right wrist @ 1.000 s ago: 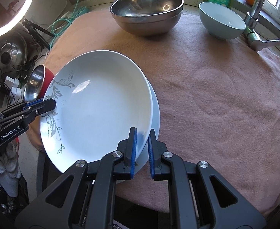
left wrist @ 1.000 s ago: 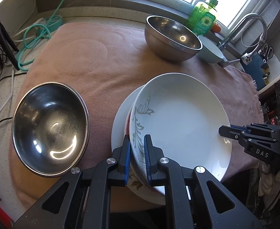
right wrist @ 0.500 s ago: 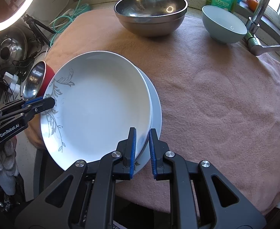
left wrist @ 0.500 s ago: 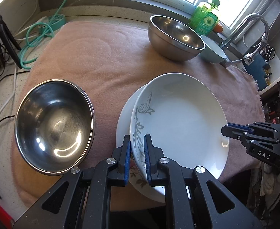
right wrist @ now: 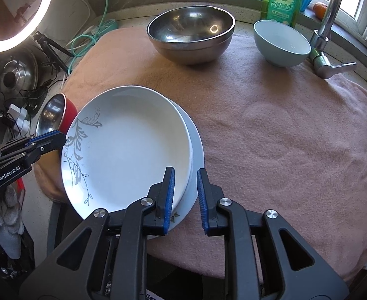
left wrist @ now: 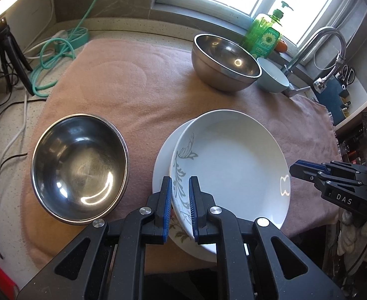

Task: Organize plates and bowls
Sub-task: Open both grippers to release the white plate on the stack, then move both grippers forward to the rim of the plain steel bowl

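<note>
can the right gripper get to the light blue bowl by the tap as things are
Probably yes: the right gripper has just been opening off the top plate, and only bare towel lies before the light blue bowl.

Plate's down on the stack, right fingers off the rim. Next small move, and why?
Probably open the left gripper: it is clamped on the leaf-patterned plate, which lies on the plate below, while the right gripper, jaws just opening, no longer presses the rim.
</note>
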Available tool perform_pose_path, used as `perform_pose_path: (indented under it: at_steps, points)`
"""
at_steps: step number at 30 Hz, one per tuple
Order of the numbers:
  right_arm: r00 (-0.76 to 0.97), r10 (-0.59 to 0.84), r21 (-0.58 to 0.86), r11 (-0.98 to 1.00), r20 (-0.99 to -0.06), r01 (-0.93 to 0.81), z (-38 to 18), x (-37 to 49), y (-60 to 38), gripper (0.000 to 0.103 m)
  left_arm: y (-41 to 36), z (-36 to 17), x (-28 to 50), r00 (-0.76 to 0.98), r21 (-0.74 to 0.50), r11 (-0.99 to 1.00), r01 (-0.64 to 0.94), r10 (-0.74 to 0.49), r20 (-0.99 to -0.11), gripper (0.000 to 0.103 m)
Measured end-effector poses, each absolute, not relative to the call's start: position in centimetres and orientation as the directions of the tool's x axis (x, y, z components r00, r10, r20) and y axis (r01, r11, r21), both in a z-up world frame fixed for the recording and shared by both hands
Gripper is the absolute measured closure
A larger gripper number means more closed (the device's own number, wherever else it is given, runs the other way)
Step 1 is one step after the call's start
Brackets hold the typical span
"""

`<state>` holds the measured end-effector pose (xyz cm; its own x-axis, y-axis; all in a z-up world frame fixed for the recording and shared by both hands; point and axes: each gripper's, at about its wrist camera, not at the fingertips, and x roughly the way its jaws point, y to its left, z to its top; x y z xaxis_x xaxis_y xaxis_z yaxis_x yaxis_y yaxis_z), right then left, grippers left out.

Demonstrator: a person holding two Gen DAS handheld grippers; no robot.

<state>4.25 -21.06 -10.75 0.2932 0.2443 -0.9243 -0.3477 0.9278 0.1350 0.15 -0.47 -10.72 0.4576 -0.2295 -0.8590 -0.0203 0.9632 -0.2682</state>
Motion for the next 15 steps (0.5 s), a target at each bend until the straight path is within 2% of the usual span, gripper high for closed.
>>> perform_pose_path:
  at_steps: [2, 4, 8, 13, 15]
  points:
    - [0.316, 0.255, 0.143, 0.93, -0.914, -0.339, -10.2, 4.2, -21.5, 0.065, -0.6, -10.1, 0.0, 0.477, -0.27, 0.963, -0.011, -0.233, -0.848, 0.091]
    - [0.339, 0.257, 0.142, 0.934, -0.905, -0.328, -9.6, 4.3, -22.0, 0.061, -0.4, -9.4, 0.0, 0.506, -0.259, 0.966, -0.014, -0.217, -0.835, 0.091]
    - [0.386, 0.262, 0.149, 0.943, -0.884, -0.297, -8.3, 4.5, -23.0, 0.047, 0.4, -8.9, 0.4, 0.522, -0.269, 0.962, -0.036, -0.211, -0.826, 0.091]
    - [0.414, 0.267, 0.173, 0.952, -0.87, -0.252, -7.4, 5.3, -24.5, 0.045, 1.5, -8.3, 0.9, 0.542, -0.261, 0.964, -0.054, -0.191, -0.818, 0.09]
    - [0.415, 0.272, 0.185, 0.954, -0.869, -0.238, -7.3, 5.6, -24.9, 0.044, 2.0, -8.0, 1.1, 0.55, -0.264, 0.963, -0.057, -0.19, -0.813, 0.08]
